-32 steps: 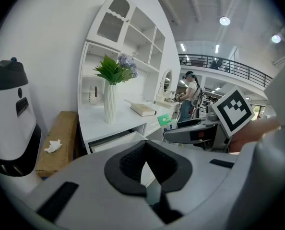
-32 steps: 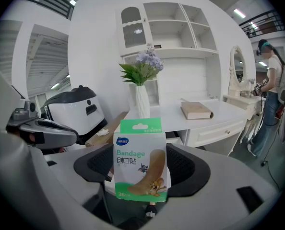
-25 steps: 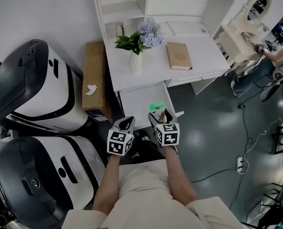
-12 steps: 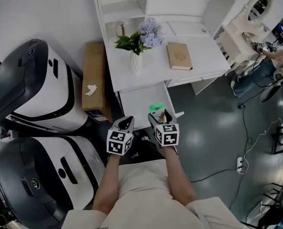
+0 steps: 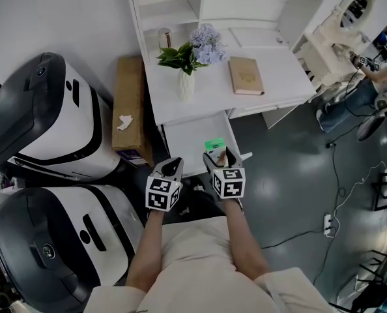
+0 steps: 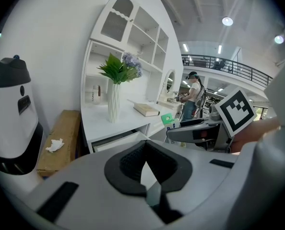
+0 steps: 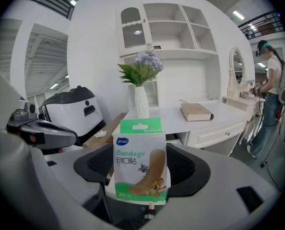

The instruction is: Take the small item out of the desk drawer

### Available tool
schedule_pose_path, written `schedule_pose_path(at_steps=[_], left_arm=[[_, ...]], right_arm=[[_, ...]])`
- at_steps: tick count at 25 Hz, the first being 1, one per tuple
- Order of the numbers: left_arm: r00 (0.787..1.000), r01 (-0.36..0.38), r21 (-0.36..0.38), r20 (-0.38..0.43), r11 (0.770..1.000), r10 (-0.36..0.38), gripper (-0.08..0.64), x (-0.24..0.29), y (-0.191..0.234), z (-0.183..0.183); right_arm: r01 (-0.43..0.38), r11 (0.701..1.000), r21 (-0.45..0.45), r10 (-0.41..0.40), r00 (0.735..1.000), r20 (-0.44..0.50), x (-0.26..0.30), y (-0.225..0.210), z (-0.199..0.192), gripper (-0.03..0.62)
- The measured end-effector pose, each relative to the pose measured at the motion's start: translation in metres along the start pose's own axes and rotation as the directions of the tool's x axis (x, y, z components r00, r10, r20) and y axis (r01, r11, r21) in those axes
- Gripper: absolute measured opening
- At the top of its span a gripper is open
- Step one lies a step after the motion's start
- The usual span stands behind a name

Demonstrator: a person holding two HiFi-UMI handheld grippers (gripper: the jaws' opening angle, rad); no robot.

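Note:
The small item is a green-and-white bandage pack (image 7: 139,159). My right gripper (image 7: 140,166) is shut on its lower part and holds it upright. From the head view the pack (image 5: 214,145) hangs over the front right corner of the open white drawer (image 5: 187,142), in my right gripper (image 5: 219,156). My left gripper (image 5: 174,169) hovers at the drawer's front left edge, its pads together with nothing between them. The left gripper view shows that gripper (image 6: 146,176), and beyond it the pack (image 6: 167,119) held up to the right.
A white desk (image 5: 272,70) with shelves carries a vase of flowers (image 5: 186,83) and a tan book (image 5: 244,75). A cardboard box (image 5: 128,109) and two big white-and-black machines (image 5: 43,116) stand left. A mirror table (image 5: 340,31) and a person (image 5: 376,77) are at right.

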State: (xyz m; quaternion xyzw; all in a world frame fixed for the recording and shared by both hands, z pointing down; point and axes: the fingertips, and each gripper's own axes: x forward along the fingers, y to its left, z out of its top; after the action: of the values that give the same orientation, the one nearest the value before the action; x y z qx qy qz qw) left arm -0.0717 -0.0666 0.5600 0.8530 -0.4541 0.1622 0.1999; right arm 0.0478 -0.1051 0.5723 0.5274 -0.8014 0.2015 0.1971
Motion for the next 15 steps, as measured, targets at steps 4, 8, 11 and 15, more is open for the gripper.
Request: schedule_pose_path(at_steps=[4,8,11,15], left_arm=[[1.0,0.003,-0.004,-0.002,1.0,-0.003,0.017,0.002,0.0011,-0.0012],[1.0,0.008,0.001,-0.005,1.0,-0.008,0.017,0.003,0.0005,-0.0006],[1.0,0.013,-0.001,-0.007,1.0,-0.013,0.017,0.0033,0.001,-0.0011],[1.0,0.013,-0.01,-0.006,1.0,-0.013,0.017,0.0029,0.002,-0.0009]], right_arm=[[-0.002,1.0,-0.006,0.002,1.0,-0.009,0.0027,-0.0001,-0.0018,0.36],[-0.008,1.0,-0.005,0.008,1.0,-0.01,0.0049,0.0005,-0.0019,0.36],[-0.011,1.0,-0.007,0.011,1.0,-0.013,0.0062,0.0022,-0.0021,0.36],[-0.012,1.0,-0.006,0.012,1.0,-0.016,0.0056,0.0031,-0.001,0.36]])
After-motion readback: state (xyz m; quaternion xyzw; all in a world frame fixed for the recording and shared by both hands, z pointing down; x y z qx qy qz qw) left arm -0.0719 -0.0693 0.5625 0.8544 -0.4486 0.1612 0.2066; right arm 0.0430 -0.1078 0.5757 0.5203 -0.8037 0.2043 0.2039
